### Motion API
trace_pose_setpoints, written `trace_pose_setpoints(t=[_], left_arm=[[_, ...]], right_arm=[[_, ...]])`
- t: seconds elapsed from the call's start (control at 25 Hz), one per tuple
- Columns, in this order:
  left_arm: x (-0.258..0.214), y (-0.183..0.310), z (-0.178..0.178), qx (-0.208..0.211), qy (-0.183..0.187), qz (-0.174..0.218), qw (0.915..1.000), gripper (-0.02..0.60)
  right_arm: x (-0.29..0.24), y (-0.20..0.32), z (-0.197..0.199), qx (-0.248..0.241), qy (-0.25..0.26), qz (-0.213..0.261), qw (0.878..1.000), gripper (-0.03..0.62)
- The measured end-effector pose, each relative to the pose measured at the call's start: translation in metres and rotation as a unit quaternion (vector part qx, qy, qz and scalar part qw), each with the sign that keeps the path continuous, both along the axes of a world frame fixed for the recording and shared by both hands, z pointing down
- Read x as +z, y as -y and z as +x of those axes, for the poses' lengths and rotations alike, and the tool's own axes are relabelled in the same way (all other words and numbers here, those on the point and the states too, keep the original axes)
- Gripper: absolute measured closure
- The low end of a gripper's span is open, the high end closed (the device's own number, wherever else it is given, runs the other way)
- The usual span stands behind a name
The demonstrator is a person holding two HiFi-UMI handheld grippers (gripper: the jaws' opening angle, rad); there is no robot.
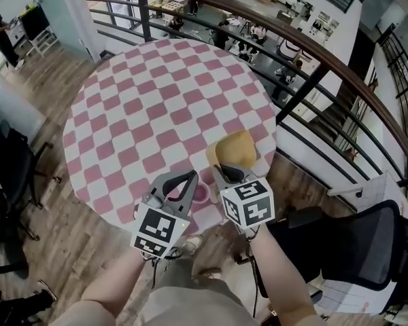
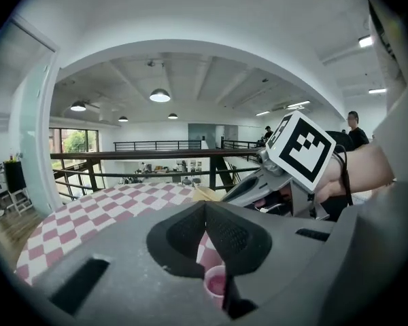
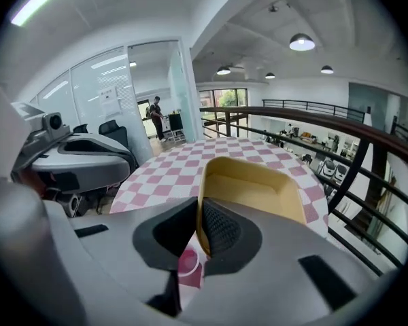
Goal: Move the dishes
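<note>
The right claw pinched the rim of the yellow dish at about 5 o'clock on the checkered table. The left claw was pressed together with nothing in it. A small pink cup sat on the table near 6 o'clock, between the claws.

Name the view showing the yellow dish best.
Right gripper view: the yellow dish fills the middle, rim pinched in the right gripper. The head view has it partly behind that gripper; the left gripper view, only a sliver.
</note>
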State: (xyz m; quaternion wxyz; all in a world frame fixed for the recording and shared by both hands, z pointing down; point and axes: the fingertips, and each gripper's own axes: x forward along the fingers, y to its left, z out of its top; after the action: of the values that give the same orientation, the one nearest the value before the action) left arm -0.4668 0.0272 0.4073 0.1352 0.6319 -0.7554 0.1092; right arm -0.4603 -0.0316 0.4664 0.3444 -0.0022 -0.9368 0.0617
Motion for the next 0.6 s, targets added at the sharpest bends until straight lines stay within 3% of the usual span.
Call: trace_pose_setpoints(t=[0.4,0.6], left_arm=[[0.071,0.000,-0.033,-0.042,-0.047,-0.023,0.9977,0.568],[0.092,-0.005,-0.041,-0.051,-0.063,-0.039,0.9960,0.568]], right_arm=[[0.095,-0.003,-0.019,0.005,-0.093,-0.068,0.993,0.562],[0.121,-0.006,-0.026,0.004,-0.111,-0.090,0.990,0.562]])
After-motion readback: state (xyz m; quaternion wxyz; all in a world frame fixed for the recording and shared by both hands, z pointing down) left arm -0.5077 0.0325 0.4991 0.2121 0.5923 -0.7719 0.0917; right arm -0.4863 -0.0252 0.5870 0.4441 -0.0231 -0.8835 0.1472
